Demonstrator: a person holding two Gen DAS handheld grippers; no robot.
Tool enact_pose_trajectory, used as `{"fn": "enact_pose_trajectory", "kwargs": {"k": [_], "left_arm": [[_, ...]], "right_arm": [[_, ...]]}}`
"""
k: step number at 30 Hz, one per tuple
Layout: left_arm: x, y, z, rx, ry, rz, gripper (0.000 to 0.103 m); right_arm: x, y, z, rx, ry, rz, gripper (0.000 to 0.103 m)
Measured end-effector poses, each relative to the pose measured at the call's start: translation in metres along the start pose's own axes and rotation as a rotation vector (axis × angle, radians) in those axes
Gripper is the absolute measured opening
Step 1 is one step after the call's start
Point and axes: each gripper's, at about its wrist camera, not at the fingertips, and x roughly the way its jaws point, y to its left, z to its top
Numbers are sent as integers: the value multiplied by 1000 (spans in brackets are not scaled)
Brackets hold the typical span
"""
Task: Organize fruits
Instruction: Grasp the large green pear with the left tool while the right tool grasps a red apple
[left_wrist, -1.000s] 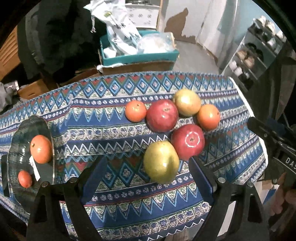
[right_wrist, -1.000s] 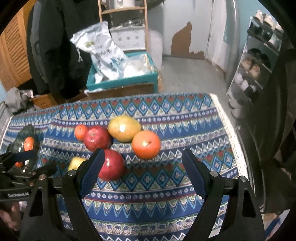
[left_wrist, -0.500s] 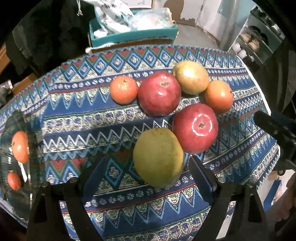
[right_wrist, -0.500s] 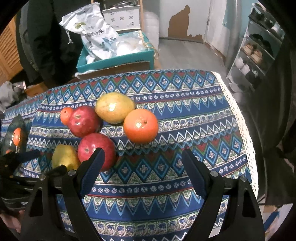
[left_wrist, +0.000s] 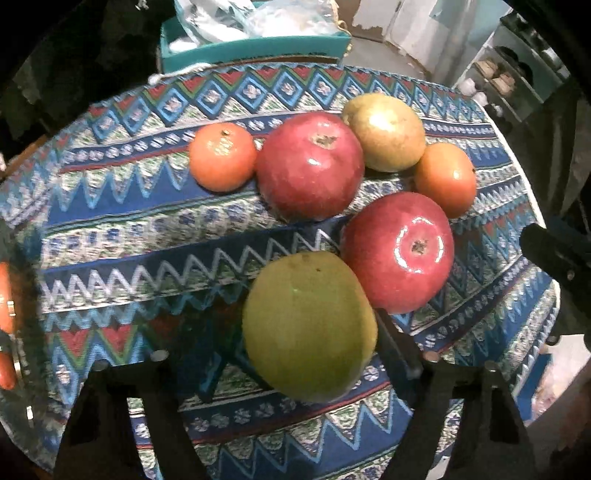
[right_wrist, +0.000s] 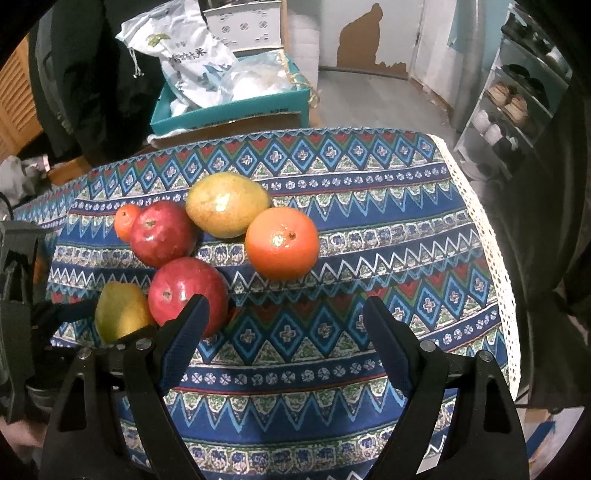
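Several fruits lie clustered on the patterned tablecloth (right_wrist: 369, 206): a small orange (left_wrist: 221, 157), a red apple (left_wrist: 310, 166), a yellow-green pear (left_wrist: 384, 133), a bigger orange (left_wrist: 445, 177), a second red apple (left_wrist: 399, 251) and a green pear (left_wrist: 308, 325). My left gripper (left_wrist: 299, 321) points steeply down over the green pear. Its jaws are closing, with the pear between them and both pads against its sides. My right gripper (right_wrist: 284, 306) is open over bare cloth, its left finger just in front of the near red apple (right_wrist: 188, 295).
A glass plate (left_wrist: 22, 369) holding oranges sits at the table's left end. Behind the table are a teal box (right_wrist: 229, 99) of bags and a dark hanging coat (right_wrist: 92, 74). The lace-edged table border (right_wrist: 491, 240) and a shoe rack (right_wrist: 517, 103) are to the right.
My left gripper has come down over the green pear and its fingers have narrowed around it. The right gripper has sunk a little toward the cloth, its width unchanged.
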Motion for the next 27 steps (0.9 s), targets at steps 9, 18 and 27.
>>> {"fn": "enact_pose_trajectory", "kwargs": {"k": [9,18,27], "left_arm": [[-1,-5,-6,11,-4,0,66],[-29,34,-5,-39,-54,62,66],[-34,68,-11,-99,-53,87,66]], "right_arm": [[6,7,0,-16,12,16,85],[16,26,2,-31,33,109,85],[45,56,4,-52,104,174,85]]}}
